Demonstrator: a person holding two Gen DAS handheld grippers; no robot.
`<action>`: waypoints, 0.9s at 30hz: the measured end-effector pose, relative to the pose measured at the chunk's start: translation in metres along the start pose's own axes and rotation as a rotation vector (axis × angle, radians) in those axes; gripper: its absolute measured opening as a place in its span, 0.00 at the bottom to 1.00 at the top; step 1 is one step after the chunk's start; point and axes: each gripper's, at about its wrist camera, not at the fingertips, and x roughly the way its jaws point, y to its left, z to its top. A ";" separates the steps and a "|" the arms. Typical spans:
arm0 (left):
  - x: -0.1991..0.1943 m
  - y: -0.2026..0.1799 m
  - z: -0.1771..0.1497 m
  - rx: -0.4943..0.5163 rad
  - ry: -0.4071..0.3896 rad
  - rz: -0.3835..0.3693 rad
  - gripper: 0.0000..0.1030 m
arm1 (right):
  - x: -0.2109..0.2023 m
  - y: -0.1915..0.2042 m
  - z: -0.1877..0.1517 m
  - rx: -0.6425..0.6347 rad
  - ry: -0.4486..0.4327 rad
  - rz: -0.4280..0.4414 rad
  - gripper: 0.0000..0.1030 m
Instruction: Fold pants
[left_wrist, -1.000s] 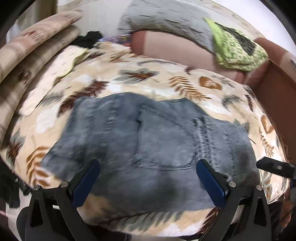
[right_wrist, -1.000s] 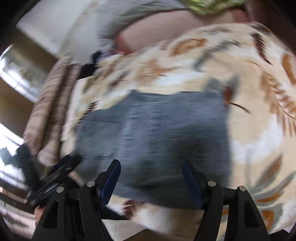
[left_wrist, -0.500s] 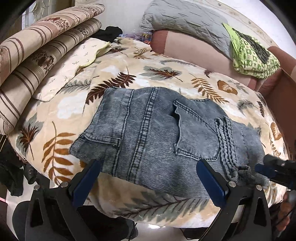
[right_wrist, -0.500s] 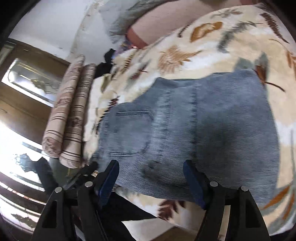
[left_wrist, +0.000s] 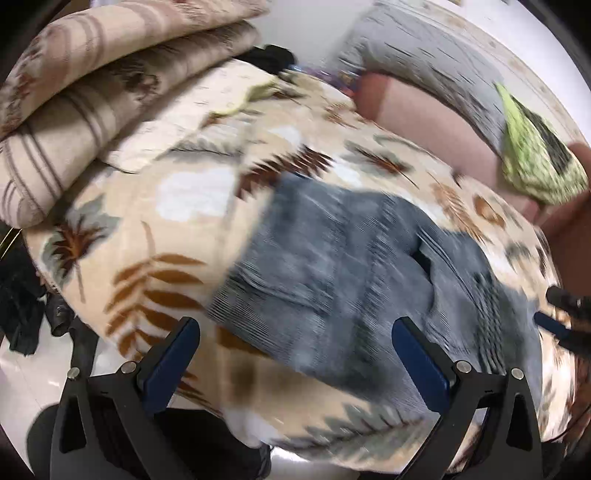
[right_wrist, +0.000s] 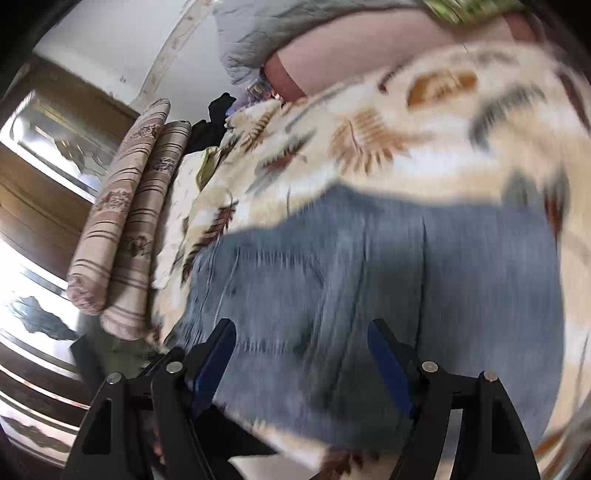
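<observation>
A folded pair of faded blue-grey denim pants (left_wrist: 354, 280) lies flat on a cream fleece blanket printed with brown and grey leaves (left_wrist: 177, 258), near the blanket's front edge, a back pocket facing up. Both views are smeared with motion blur, where half a second earlier the denim's seams and braided trim showed crisply.

The left gripper (left_wrist: 295, 354), black with blue pads, hovers over the pants' near edge with its jaws spread wide and nothing between them; its pads touch no cloth. In its view the pants now sit further right and lower than half a second ago, and more of the blanket's left side is exposed. The right gripper (right_wrist: 301, 354) hangs above the pants with jaws well apart and empty, a little wider than a second ago. In its view the denim fills more of the lower frame than before. The tip of the right gripper shows at the right edge of the left view, just beside the pants' right end.

Left of the pants, at the blanket's far side, rests a stack of beige striped rolled bedding (left_wrist: 92, 92). Behind the pants, beyond the blanket, a grey quilted pillow (left_wrist: 424, 62) and a lime-green patterned cloth (left_wrist: 535, 158) lie on a reddish-brown headboard cushion (left_wrist: 413, 114).
</observation>
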 end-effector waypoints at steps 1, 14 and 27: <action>0.003 0.005 0.003 -0.020 0.003 0.010 1.00 | 0.005 0.004 0.012 -0.019 0.000 -0.025 0.75; 0.049 0.027 0.009 -0.099 0.116 -0.053 1.00 | 0.144 -0.008 0.092 -0.159 0.217 -0.302 0.34; 0.048 0.027 0.007 -0.096 0.099 -0.031 1.00 | 0.077 0.020 0.083 -0.188 0.025 -0.338 0.63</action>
